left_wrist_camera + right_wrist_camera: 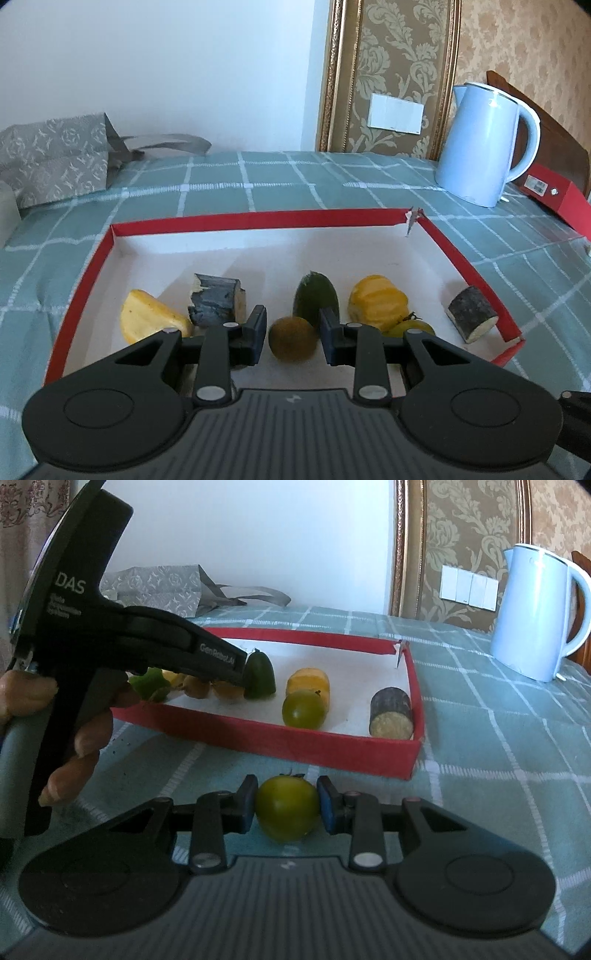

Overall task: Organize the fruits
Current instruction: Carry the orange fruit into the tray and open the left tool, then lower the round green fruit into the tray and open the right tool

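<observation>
Fruits lie partly in a red tray (280,738) and partly outside it on the checked tablecloth (498,775). One green tomato (287,808) sits between the fingers of the right gripper (287,806), on the cloth just in front of the tray's near wall. Both blue pads appear to touch its sides, so the grip reads as closed on it; whether it is lifted off the cloth cannot be told. The tomato is near round with no real long axis; its stem end points up and away from the camera.

From that tomato the tray lies straight ahead and slightly above, so the coming move likely turns on clearing the near wall. A second green tomato (303,709) rests inside, just behind that wall, with a yellow ridged fruit (308,681) touching behind it and a dark cut cylinder (390,712) in the right corner, its cut face towards the camera.

The left gripper (293,334) hangs over the tray with its jaws parted round a kiwi (292,339), gaps showing on both sides. A dark green fruit (316,301) stands behind the kiwi, long axis running away.
</observation>
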The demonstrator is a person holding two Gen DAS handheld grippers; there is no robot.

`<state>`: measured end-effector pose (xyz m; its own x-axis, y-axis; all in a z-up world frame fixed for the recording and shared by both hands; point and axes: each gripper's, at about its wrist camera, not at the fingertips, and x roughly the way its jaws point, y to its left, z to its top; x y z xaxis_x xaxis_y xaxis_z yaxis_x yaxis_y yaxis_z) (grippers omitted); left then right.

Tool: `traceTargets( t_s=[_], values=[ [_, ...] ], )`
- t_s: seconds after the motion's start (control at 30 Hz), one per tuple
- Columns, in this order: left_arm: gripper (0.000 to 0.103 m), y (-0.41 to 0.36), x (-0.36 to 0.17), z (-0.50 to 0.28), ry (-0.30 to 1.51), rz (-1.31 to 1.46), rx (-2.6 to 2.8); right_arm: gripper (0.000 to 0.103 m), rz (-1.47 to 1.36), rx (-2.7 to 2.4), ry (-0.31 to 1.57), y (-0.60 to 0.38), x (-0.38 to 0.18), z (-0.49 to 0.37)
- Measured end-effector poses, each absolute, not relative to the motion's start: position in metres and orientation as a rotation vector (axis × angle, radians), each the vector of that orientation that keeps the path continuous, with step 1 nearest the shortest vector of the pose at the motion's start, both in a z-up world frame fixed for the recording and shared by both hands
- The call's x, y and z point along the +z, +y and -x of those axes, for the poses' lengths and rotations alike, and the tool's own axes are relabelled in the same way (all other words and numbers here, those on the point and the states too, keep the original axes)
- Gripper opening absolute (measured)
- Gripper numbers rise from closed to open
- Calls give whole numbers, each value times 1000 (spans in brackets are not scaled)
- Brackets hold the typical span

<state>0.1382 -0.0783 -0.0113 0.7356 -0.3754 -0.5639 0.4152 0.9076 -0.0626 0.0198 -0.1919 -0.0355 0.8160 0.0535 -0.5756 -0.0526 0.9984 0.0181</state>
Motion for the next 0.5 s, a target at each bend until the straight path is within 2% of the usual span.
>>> traceTargets(
  t_s=[0.03,0.1,0.13,0.5],
  values=[
    [39,-79,-11,-137,596,-75,-439,32,-1,56,614,-192,-36,-20],
    [69,-77,-8,-132,563,-66,-434,32,-2,57,616,-192,-36,-20],
    [73,-75,-6,-127,538,-61,-416,32,-4,57,615,-192,-36,-20],
    [79,-14,-4,-61,507,38,-348,32,13,57,617,-190,-36,-21]
  ],
)
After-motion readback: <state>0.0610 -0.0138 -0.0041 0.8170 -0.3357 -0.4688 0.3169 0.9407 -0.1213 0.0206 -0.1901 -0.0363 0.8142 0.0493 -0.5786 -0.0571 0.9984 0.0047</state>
